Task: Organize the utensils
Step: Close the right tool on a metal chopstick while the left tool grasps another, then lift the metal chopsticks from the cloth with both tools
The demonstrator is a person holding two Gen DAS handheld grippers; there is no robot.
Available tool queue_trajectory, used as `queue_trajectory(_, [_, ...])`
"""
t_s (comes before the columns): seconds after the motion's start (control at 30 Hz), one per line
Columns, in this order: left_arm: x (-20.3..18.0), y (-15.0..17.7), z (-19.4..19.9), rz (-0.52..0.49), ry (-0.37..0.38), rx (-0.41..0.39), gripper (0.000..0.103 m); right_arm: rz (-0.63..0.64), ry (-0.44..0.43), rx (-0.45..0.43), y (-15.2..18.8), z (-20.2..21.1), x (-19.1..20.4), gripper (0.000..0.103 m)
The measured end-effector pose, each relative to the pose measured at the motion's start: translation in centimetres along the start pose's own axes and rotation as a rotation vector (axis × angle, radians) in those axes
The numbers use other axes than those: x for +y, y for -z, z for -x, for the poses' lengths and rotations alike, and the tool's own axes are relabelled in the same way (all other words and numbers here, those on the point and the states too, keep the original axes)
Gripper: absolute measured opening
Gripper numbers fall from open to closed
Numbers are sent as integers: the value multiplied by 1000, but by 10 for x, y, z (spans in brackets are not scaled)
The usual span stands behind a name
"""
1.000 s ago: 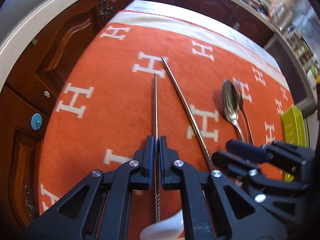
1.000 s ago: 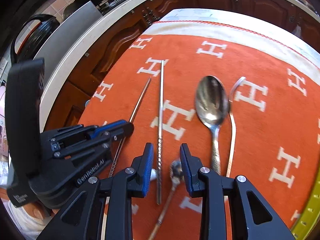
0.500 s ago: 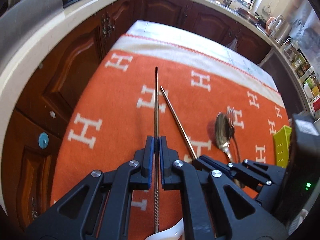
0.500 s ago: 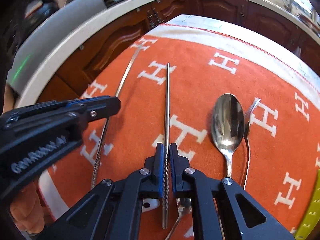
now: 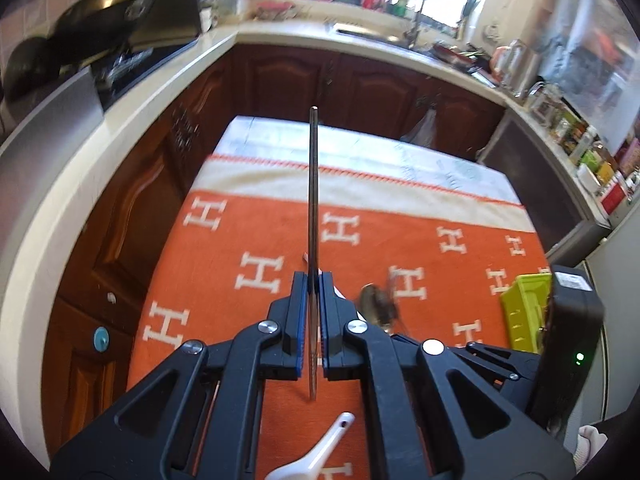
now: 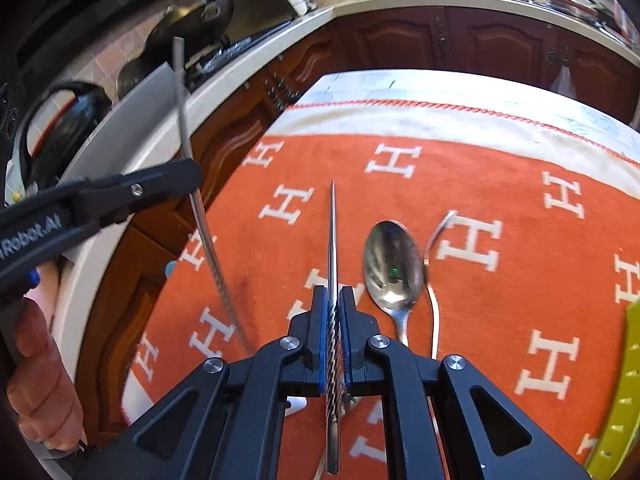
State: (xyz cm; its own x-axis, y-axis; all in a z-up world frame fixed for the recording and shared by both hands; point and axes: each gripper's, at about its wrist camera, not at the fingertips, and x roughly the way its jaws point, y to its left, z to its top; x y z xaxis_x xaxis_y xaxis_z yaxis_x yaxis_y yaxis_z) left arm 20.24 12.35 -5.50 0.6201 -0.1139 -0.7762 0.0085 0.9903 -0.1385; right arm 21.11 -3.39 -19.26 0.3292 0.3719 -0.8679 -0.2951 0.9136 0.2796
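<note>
Both grippers pinch one metal chopstick each: left gripper (image 5: 314, 280) points its chopstick (image 5: 313, 200) toward twelve o'clock, right gripper (image 6: 333, 300) likewise (image 6: 332, 240), lifted clear for pairing; spoon (image 6: 392, 264) at one o'clock.

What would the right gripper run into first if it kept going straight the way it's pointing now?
Probably the orange cloth: the right gripper, shut on a metal chopstick, points down at bare cloth left of the spoon. Depth is uncertain.

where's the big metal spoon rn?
In the right wrist view the metal spoon lies on the orange cloth, just right of the chopstick clamped in the right gripper, with the fork beside it.
</note>
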Motion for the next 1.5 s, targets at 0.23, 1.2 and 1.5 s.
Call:
queue_trajectory(0.23, [-37,5,38,-74,63,-19,3,-17,12,-33,15,47,-16,5])
queue_trajectory(1.2, [-24,115,-31,-68,106,353,3,169,-58,173,102,33,5,17])
queue_trajectory(1.5, [-27,127,-51,-58,118,401,3,227,6,182,107,14,7,6])
